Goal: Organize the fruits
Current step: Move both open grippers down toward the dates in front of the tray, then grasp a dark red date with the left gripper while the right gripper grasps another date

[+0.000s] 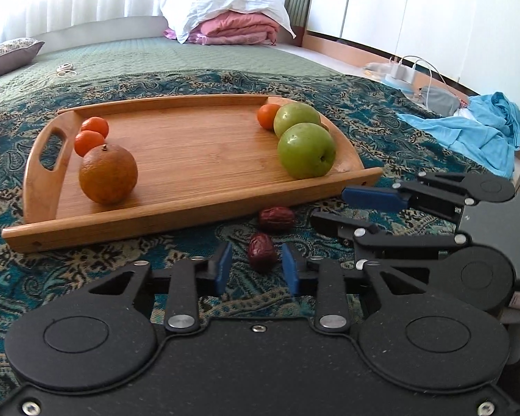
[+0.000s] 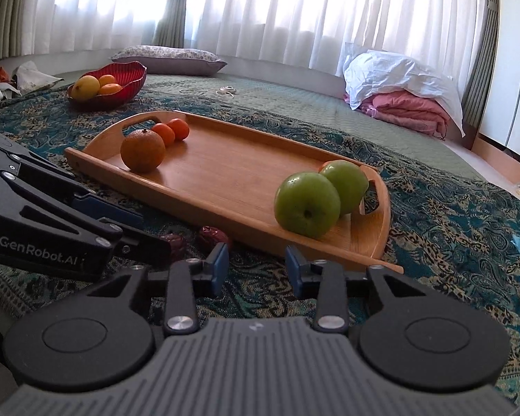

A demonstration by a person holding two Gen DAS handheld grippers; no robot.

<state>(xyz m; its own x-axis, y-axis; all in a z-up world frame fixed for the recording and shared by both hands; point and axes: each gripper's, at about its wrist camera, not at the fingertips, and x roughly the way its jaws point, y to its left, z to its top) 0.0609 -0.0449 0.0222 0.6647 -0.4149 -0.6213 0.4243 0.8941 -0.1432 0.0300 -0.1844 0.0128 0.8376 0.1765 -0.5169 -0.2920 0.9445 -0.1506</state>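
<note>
Bed: a wide bed is carrying everything, and a teal blanket with a paisley pattern (image 1: 364, 104) is covering its near part.
Tray: a flat bamboo tray with two cut-out handles (image 1: 121, 228) is lying across the middle of the blanket.
Left end of tray: one big round orange (image 1: 108, 174) is sitting beside the handle. Two small tangerines (image 1: 88, 142) are touching each other just behind it.
Right end of tray: two green apples (image 1: 305, 150) are leaning on each other, and a third small tangerine (image 1: 267, 116) is touching the farther apple.
Dates: two wrinkled dark red dried dates are lying on the blanket, just beside the near long wall of the tray and not on it. The nearer date (image 1: 262, 251) and the farther date (image 1: 276, 218) are close but apart.
Left gripper: the left gripper (image 1: 258, 263) is pointing down at the blanket with its blue pads narrowly apart around the nearer date. A strip of blanket is showing between one pad and the date, so it is not clenched on it.
Right gripper: the right gripper (image 2: 256, 263) is standing released and nothing is lying between its pads. The farther date is just ahead of one fingertip.
Bowl: a red wavy bowl (image 2: 128, 79) with yellow and orange fruits is sitting toward the far edge of the bed, well apart from the tray.
Right edge of bed: a crumpled light blue cloth (image 1: 485, 124) is lying there.
</note>
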